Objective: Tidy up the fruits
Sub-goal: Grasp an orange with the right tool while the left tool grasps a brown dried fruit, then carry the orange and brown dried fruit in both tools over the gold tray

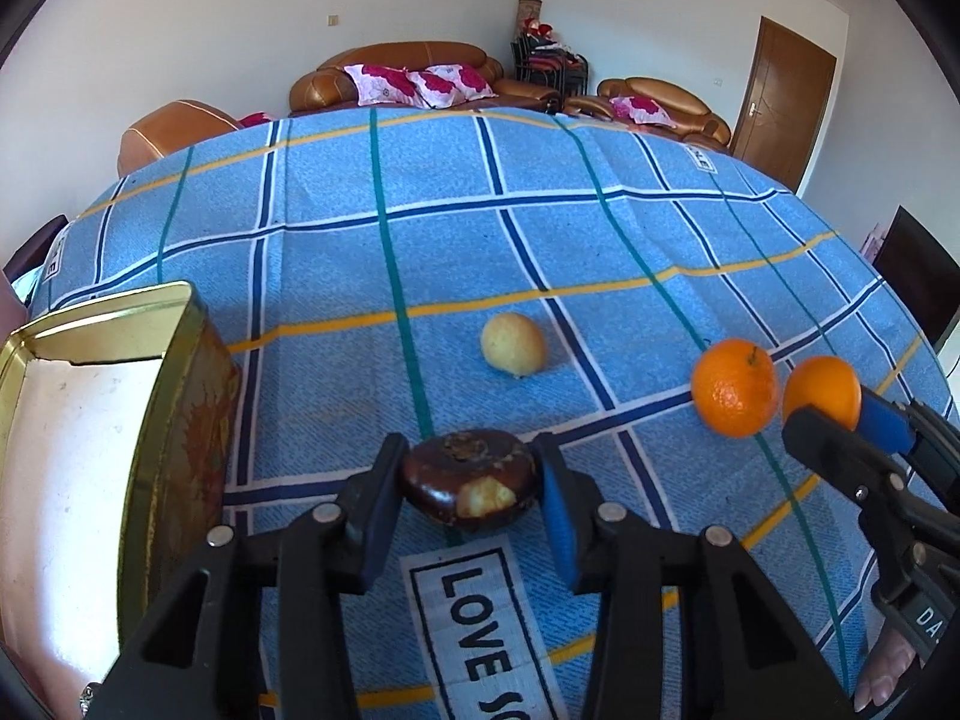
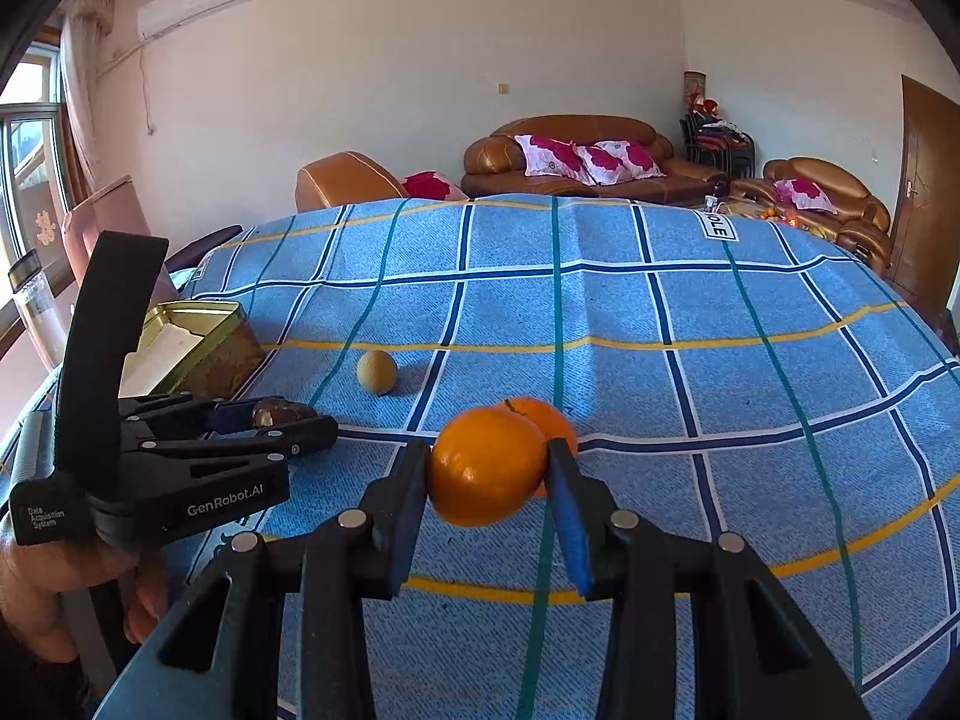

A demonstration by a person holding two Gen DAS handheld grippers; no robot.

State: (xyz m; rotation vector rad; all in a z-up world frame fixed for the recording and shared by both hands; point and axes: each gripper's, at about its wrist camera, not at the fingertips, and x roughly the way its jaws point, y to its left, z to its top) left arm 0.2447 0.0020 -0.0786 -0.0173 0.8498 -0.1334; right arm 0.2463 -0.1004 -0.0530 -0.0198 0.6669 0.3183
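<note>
1. Our left gripper (image 1: 471,483) has its black and blue fingers clamped on a dark brown, glossy round fruit (image 1: 468,483) with a pale bitten-looking patch, held just above the cloth.
2. Our right gripper (image 2: 489,471) is closed on a smooth round orange (image 2: 483,468); a second, stemmed orange (image 1: 733,387) sits just beside it on the cloth, nearly touching.
3. On the left gripper's black body, seen from the right wrist, we read "GenRobot.AI" and "Data Acquisition System".
4. Beyond the brown fruit lies a pale yellow round fruit (image 1: 513,343), well apart from the oranges.
5. To the left stands an open gold-rimmed metal tin (image 1: 174,420) with a patterned side; its pale inside shows no fruit.
6. All rest on a blue checked tablecloth (image 1: 420,240) with yellow, teal and navy lines; a printed label near us reads "LOVE SO", cut off.
7. Behind, we see brown leather sofas (image 2: 570,159) with pink floral cushions.
</note>
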